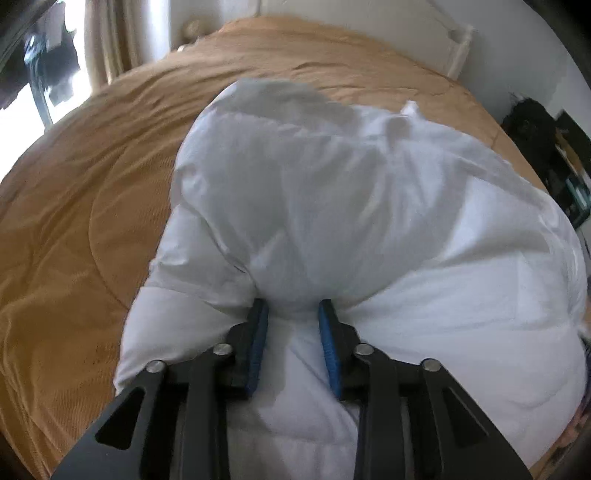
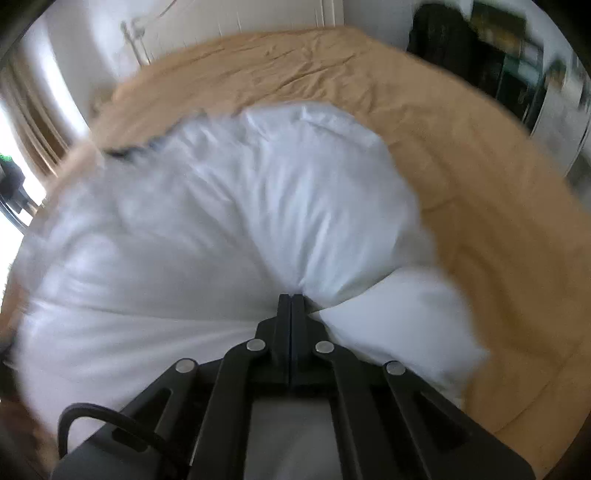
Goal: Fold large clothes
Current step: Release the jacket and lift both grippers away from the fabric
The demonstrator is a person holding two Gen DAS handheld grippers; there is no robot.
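Note:
A large white puffy garment lies bunched on a bed with a tan cover. My left gripper has its blue-padded jaws partly closed on a thick fold of the white fabric, which bulges up between and beyond the pads. In the right wrist view the same white garment fills the middle. My right gripper has its jaws pressed together, pinching a gathered fold of the fabric, with creases radiating from the tips. The view is motion-blurred.
The tan bed cover spreads around the garment. A window with curtains is at the far left. A white wall and door stand behind the bed. Dark shelves with objects stand at the right.

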